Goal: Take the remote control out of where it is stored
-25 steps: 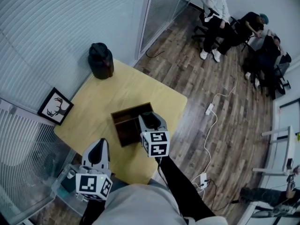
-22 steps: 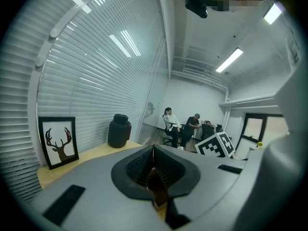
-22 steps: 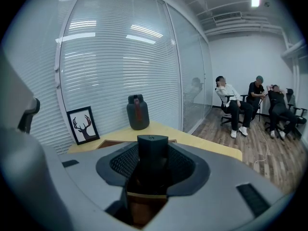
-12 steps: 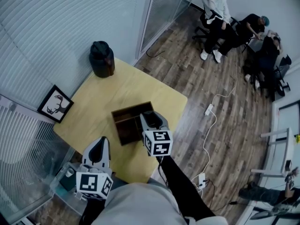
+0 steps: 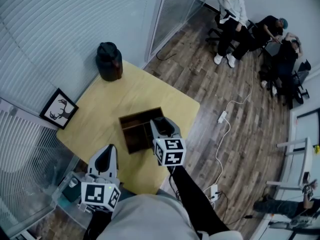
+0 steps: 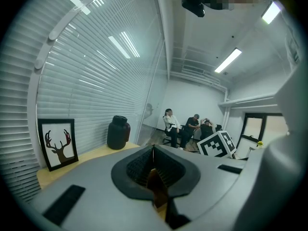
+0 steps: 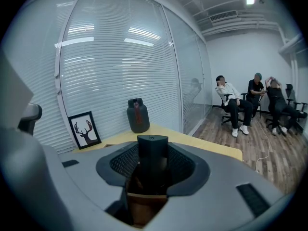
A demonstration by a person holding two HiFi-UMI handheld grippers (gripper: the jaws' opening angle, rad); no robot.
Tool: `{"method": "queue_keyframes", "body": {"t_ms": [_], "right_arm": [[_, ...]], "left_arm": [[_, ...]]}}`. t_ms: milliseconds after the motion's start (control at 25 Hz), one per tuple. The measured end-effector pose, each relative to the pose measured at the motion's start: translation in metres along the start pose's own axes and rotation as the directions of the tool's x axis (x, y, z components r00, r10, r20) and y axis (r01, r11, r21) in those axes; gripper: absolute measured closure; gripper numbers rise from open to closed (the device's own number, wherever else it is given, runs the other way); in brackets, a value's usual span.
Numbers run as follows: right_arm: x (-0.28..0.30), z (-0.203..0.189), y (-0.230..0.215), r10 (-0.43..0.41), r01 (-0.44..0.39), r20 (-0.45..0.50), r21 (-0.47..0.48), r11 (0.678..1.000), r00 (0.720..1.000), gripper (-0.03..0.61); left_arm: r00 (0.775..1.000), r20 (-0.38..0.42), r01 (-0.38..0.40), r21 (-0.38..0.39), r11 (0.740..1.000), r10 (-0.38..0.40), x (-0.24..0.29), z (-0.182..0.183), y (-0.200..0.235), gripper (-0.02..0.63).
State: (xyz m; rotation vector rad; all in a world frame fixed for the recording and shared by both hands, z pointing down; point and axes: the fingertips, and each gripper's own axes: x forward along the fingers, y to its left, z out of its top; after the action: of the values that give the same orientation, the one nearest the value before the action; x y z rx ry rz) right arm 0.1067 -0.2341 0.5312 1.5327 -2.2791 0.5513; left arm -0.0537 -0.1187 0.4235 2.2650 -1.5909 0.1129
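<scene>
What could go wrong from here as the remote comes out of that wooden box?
The remote control stands upright in the wooden box, between the jaws of the right hand-held gripper; a tilted pull may jam it against the compartment wall. The left hand-held gripper is shut and apart from the box, so nothing steadies it and the box might lift or slide. The casing looks smooth, so it might slip.

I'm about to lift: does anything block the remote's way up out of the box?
Nothing visible does. The remote control stands upright in the right gripper, with only open air above; the wooden box lies below.
</scene>
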Motion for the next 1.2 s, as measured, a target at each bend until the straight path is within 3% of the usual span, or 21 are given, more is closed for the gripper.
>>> {"method": "queue_keyframes", "body": {"t_ms": [1200], "right_arm": [[-0.007,0.011,0.004,0.008,-0.008,0.032,-0.011,1.0,0.999,0.394]], "left_arm": [[1.0,0.006,0.015,-0.022,1.0,-0.015,-0.003,-0.003,-0.001,0.604]]}}
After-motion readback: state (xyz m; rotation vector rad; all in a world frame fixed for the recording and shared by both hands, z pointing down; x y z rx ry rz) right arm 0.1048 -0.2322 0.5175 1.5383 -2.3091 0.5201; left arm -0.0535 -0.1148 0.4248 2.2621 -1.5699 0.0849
